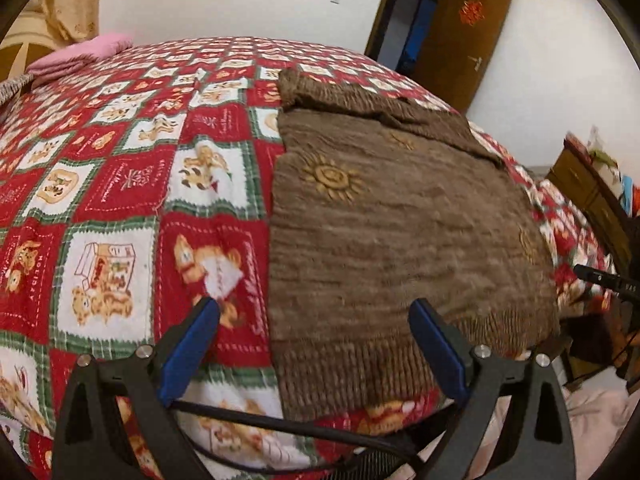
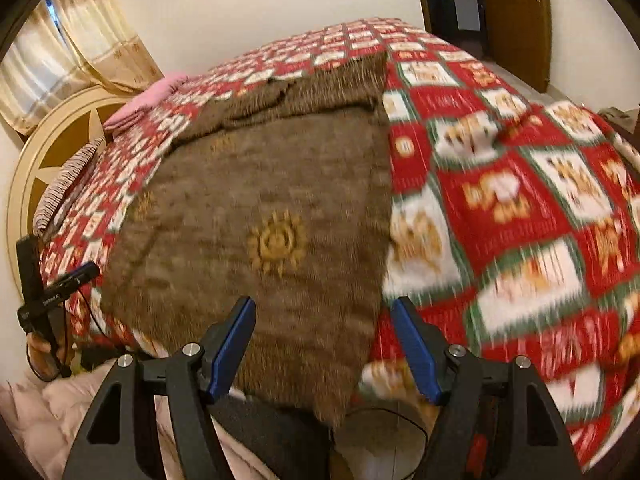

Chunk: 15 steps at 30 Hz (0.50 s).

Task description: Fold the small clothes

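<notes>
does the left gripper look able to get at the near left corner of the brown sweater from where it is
Probably yes. The left gripper is open, and the brown sweater has its near left corner lying flat between the fingers, with nothing on top.

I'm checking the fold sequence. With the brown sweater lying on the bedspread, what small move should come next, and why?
Probably lower both grippers onto the brown sweater's near hem corners and pinch. The left gripper and right gripper hover open, empty, each over a bottom corner, and the top already looks folded in.
</notes>
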Each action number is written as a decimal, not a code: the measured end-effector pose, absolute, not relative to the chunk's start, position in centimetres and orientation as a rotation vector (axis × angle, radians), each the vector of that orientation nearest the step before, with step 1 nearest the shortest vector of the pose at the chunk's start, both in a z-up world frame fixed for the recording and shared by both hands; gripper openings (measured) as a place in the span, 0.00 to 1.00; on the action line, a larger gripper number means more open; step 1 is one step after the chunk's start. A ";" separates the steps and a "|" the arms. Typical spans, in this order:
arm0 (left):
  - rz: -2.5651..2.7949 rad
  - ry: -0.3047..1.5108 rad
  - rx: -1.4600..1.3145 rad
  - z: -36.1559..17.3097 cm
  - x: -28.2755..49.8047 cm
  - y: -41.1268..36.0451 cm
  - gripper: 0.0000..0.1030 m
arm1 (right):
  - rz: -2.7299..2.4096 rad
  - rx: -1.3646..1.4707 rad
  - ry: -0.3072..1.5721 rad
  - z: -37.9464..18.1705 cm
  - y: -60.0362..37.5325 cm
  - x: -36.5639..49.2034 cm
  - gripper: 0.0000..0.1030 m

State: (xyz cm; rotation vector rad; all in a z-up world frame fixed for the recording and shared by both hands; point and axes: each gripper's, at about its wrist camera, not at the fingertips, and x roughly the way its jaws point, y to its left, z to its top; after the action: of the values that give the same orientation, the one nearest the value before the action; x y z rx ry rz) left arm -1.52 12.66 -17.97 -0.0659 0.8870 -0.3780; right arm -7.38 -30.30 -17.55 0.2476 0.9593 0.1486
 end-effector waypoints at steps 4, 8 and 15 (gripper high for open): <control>-0.420 0.905 -0.061 -17.9 -2.2 12.3 0.94 | 0.180 0.274 1.005 -18.6 -30.0 -7.9 0.69; -0.458 0.924 -0.064 -17.5 -2.4 11.9 0.94 | 0.193 0.268 1.058 -20.7 -29.1 -8.2 0.69; -0.413 0.970 -0.094 -18.7 -2.4 12.5 0.83 | 0.189 0.261 1.102 -22.6 -28.3 -7.9 0.69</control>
State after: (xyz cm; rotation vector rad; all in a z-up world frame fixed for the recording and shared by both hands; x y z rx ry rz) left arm -2.44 12.51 -18.69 -0.0937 0.9695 -0.4133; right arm -7.91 -28.28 -22.59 0.2613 1.1022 0.1886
